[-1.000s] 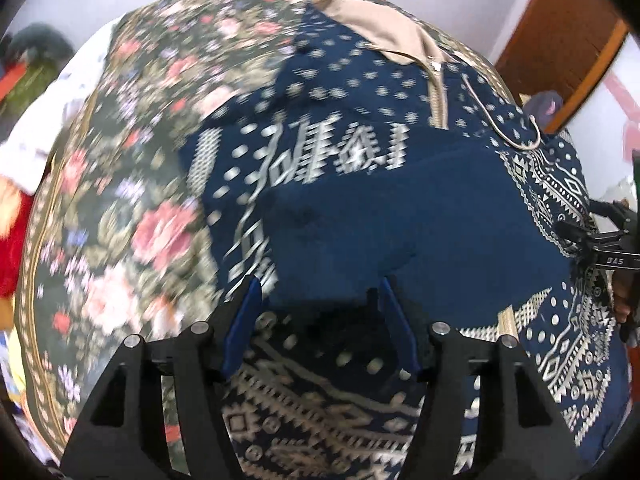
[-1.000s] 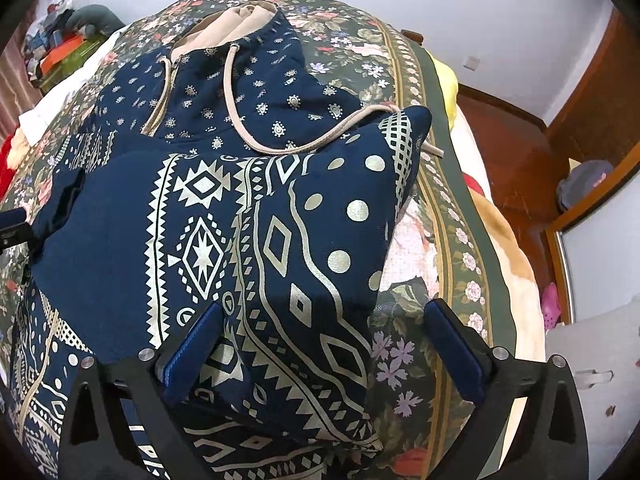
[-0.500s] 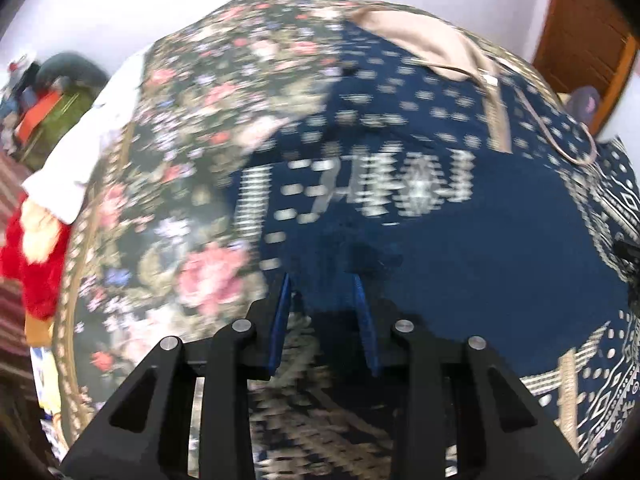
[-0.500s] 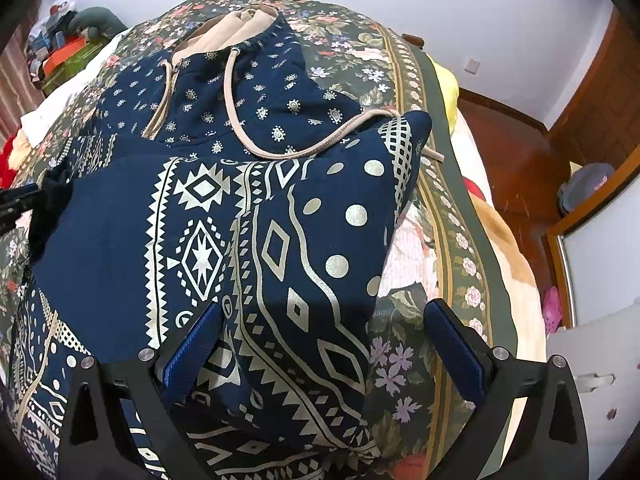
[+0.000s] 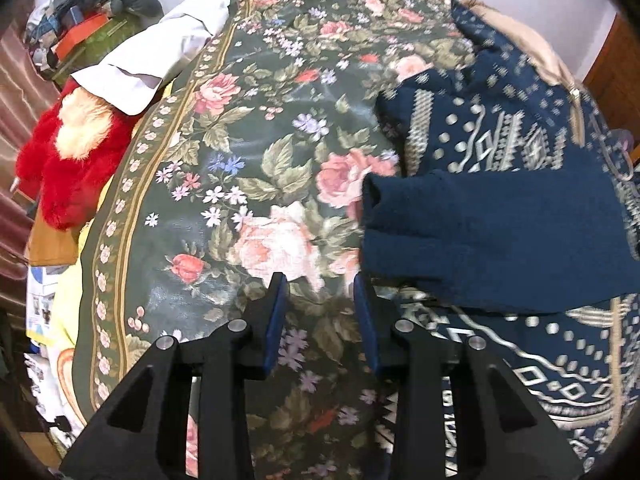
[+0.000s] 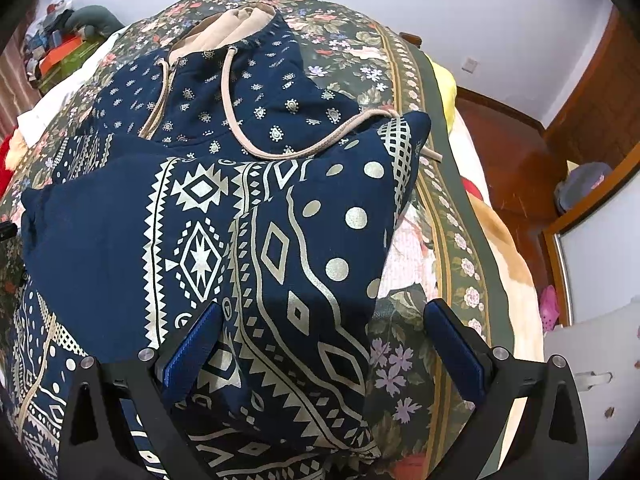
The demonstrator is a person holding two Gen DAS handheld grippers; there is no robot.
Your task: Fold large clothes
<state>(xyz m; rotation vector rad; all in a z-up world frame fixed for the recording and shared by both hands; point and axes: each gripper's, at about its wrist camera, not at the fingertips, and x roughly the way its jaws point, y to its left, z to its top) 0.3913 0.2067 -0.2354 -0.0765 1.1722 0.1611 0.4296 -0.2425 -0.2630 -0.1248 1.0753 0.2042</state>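
A navy hoodie (image 5: 500,152) with a cream geometric print lies spread on a floral bedspread (image 5: 260,140). Its plain navy sleeve cuff (image 5: 460,240) is folded across the body and ends just up and right of my left gripper (image 5: 320,284). That gripper hovers over bare bedspread, its jaws a narrow gap apart with nothing between them. In the right wrist view the hoodie (image 6: 240,220) shows its beige hood lining (image 6: 232,28) and drawstring (image 6: 320,146). My right gripper (image 6: 320,312) stands wide open above the folded right sleeve, holding nothing.
A red plush toy (image 5: 68,168) and white bedding (image 5: 160,52) lie along the bed's left edge, with boxes and clutter (image 5: 80,40) beyond. On the right the bedspread (image 6: 440,208) drops to a wooden floor (image 6: 520,168) and white furniture (image 6: 592,360).
The left gripper narrowed at the navy cuff, then slid left off the hoodie onto the floral spread, and the cuff now lies to its right. The right gripper has not moved.
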